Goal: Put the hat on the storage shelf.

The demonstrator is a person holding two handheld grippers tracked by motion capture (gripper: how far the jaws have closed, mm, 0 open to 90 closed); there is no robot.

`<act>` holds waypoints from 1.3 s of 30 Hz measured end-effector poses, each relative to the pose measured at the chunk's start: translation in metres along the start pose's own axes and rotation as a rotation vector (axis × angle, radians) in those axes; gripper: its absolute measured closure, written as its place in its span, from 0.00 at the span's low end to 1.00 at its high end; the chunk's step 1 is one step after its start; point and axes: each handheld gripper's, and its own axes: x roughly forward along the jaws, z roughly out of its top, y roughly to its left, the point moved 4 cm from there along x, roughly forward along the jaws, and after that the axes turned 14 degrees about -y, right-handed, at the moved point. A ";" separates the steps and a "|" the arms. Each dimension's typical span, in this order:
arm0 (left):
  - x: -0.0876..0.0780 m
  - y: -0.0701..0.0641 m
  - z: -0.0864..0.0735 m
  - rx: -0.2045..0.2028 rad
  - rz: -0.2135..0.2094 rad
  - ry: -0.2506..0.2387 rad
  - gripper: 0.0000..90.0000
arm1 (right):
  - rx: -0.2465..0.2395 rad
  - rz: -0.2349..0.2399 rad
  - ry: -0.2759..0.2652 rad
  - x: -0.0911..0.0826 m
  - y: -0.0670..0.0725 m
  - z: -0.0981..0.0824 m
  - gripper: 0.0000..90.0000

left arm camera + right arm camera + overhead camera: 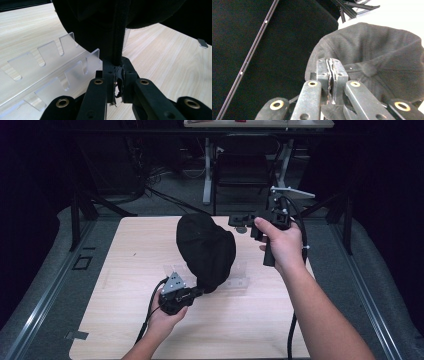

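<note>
- A black cap (pixel 206 251) stands in the middle of the high view, bulging upward over the pale wooden tabletop (pixel 125 320) — its lower edge reaches down toward the person's left hand (pixel 167 317).
- The left tongs (pixel 196 292) sit just below the cap in the high view, held low near the tabletop. In the left gripper view the left tongs (pixel 117 83) are closed on a fold of the cap's black fabric (pixel 117 37), which rises straight up from between the jaws.
- Under the cap lies a clear plastic rack (pixel 237 279) with notched walls; in the left gripper view the clear plastic rack (pixel 47 72) spreads across the left half of the frame, flat on the wood.
- The right hand (pixel 282 245) holds its tool in the upper right of the high view, with the right tongs (pixel 239 220) just beside the cap's top right edge — I cannot tell from there whether they touch it.
- In the right gripper view the right tongs (pixel 332 80) have their jaws pressed together, and the cap (pixel 382 57) fills the right side of the frame just beyond them; its edge runs under the jaw tips, but I cannot tell whether any fabric is caught between them.
- A black cable (pixel 295 330) trails down the right side of the high view, along the forearm.
</note>
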 end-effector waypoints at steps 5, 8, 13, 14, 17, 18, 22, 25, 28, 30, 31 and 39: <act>0.000 0.003 -0.003 -0.017 0.000 0.012 0.94 | 0.001 -0.001 0.000 -0.002 -0.002 0.001 0.96; 0.001 0.004 -0.008 -0.028 0.006 0.020 0.94 | 0.006 -0.003 -0.008 -0.004 -0.004 0.001 0.96; 0.001 0.009 -0.013 -0.068 0.015 0.015 0.94 | 0.008 -0.005 -0.006 -0.007 -0.007 0.001 0.96; 0.001 0.009 -0.013 -0.069 0.015 0.017 0.94 | 0.011 -0.008 -0.009 -0.007 -0.007 0.001 0.96; 0.001 0.010 -0.014 -0.070 0.015 0.019 0.94 | 0.010 -0.010 -0.010 -0.008 -0.009 0.002 0.96; 0.001 0.010 -0.015 -0.070 0.018 0.013 0.94 | 0.010 -0.010 -0.011 -0.009 -0.009 0.002 0.96; 0.000 0.010 -0.017 -0.068 0.020 0.018 0.93 | 0.010 -0.009 -0.015 -0.011 -0.009 0.001 0.96; 0.000 0.010 -0.019 -0.063 0.030 0.022 0.93 | 0.006 -0.009 -0.014 -0.012 -0.010 0.000 0.96; 0.000 0.010 -0.026 -0.048 0.032 0.034 0.93 | 0.002 -0.015 -0.009 -0.013 -0.012 -0.002 0.96; 0.000 0.009 -0.028 -0.044 0.030 0.047 0.93 | 0.001 -0.015 -0.009 -0.014 -0.012 -0.002 0.96; 0.001 0.009 -0.030 -0.037 0.036 0.046 0.93 | 0.001 -0.016 -0.009 -0.014 -0.012 -0.002 0.96; 0.002 0.010 -0.035 -0.063 0.054 0.033 0.93 | -0.004 -0.021 -0.008 -0.015 -0.015 -0.004 0.96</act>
